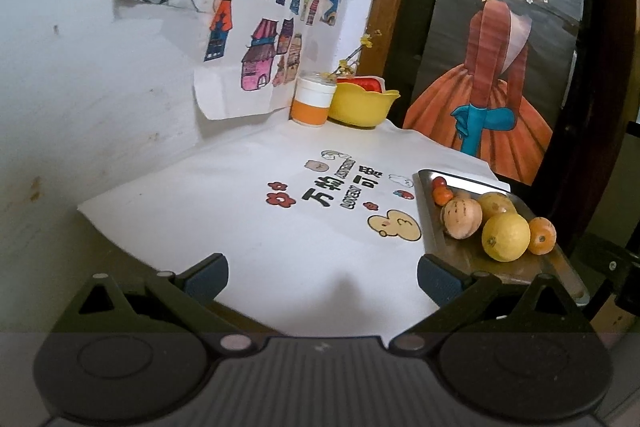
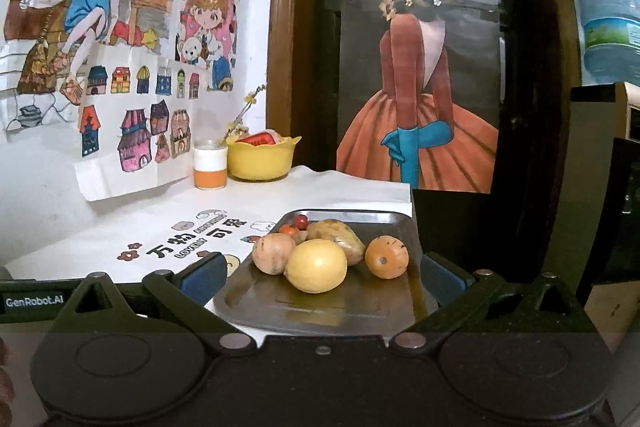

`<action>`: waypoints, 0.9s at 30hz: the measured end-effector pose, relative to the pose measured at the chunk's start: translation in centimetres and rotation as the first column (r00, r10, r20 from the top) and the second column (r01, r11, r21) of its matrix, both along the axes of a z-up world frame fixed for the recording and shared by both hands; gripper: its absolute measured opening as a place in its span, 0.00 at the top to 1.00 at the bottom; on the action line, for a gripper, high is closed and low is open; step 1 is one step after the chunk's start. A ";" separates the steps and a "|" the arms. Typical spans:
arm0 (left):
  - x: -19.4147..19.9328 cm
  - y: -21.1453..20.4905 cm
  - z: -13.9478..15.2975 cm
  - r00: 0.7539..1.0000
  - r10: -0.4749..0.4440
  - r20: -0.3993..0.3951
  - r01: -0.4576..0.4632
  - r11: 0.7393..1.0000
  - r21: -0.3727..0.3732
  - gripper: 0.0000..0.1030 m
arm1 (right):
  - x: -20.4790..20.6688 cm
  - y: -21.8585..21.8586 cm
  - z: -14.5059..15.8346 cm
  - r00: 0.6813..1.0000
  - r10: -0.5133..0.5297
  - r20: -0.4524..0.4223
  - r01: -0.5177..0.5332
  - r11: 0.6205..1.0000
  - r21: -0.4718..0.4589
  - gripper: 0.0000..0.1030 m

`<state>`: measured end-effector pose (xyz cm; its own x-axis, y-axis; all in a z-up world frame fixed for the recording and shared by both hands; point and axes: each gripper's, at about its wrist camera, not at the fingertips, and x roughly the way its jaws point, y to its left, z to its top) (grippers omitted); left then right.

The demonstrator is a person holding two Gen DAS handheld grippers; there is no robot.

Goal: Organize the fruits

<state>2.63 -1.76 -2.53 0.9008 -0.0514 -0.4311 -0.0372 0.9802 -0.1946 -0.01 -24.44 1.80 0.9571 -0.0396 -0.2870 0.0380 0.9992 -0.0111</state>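
Right gripper (image 2: 322, 277) wide open, holding nothing, blue pads (image 2: 202, 277) spread either side of the near part of a metal tray (image 2: 352, 217). Left gripper (image 1: 322, 279) likewise spread and empty, poised over the bare white cloth (image 1: 200, 211) with the tray off to its right. Fruit clustered on the tray: yellow lemon (image 2: 317, 265) nearest, tan round fruit (image 2: 274, 253) touching its left side, orange (image 2: 386, 257) apart to the right, a brownish pear-like piece (image 2: 340, 237) just behind the lemon, two small red tomatoes (image 2: 301, 221) at the far left corner (a third small item beside them too dim to name). Near half of the tray bare. Farther back, by the wall: yellow bowl (image 2: 262, 161) with something red inside, and just left of it a white-and-orange jar (image 2: 210, 165). Printed cartoon figures and lettering on the cloth between jar and tray. Drawings taped on the wall (image 1: 60, 67) behind.
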 end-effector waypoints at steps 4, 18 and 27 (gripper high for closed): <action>-0.9 0.2 -0.2 1.000 0.003 0.014 -0.003 1.000 0.015 0.00 | -1.2 0.5 -0.6 1.000 -0.014 0.018 0.014 1.000 0.019 0.01; -3.5 -0.7 -1.3 0.999 0.004 0.054 -0.008 0.997 0.075 0.00 | -3.8 1.1 -3.0 0.999 -0.018 0.051 0.018 1.000 0.006 0.01; -4.5 -1.3 -1.5 0.996 0.008 0.084 -0.017 0.994 0.106 0.00 | -4.5 0.7 -4.2 0.999 0.000 0.035 -0.001 0.999 0.033 0.01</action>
<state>-1.88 -3.06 -4.06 0.9340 0.0026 -0.3572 -0.0379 0.9951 -0.0917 -4.50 -23.75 -2.39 0.9666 -0.0303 -0.2544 0.0373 0.9990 0.0230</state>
